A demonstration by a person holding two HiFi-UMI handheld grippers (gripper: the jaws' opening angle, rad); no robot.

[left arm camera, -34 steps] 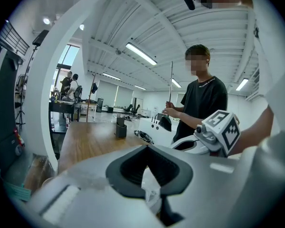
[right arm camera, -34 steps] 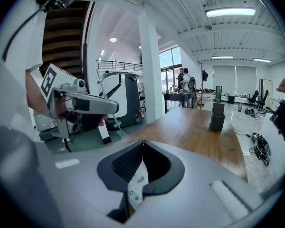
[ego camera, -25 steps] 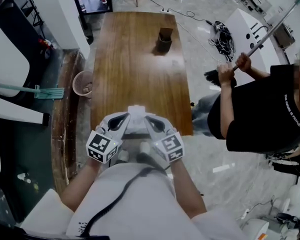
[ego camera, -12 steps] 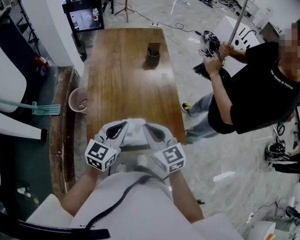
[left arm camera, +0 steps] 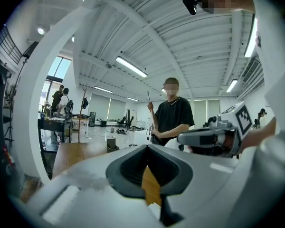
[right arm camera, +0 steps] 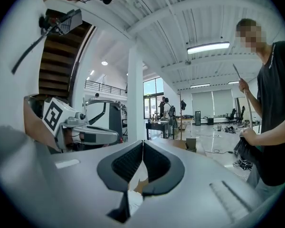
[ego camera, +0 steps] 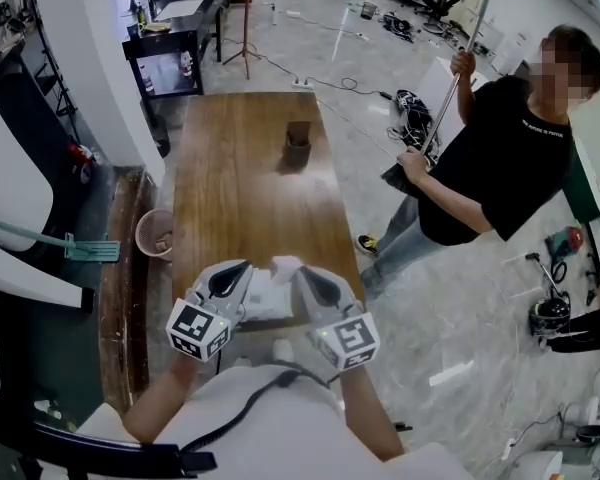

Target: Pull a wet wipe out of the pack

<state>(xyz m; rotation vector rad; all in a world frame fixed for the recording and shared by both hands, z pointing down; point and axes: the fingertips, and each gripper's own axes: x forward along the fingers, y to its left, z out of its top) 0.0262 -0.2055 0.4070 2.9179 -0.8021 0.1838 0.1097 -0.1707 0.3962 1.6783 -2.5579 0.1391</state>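
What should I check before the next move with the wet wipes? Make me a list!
1. Right tool shut on the wet wipe: ok. Its jaws are together and white shows between its pads.
2. Left tool holding the pack: cannot tell. Its jaws are together and nothing shows between them.
3. Wipe fully out of the pack: cannot tell, the tools hide that spot.
4. Room on the table ahead: ok, the brown cup stands at the far end.
5. Person with the pole away from the tools: ok, standing off the table's right side.
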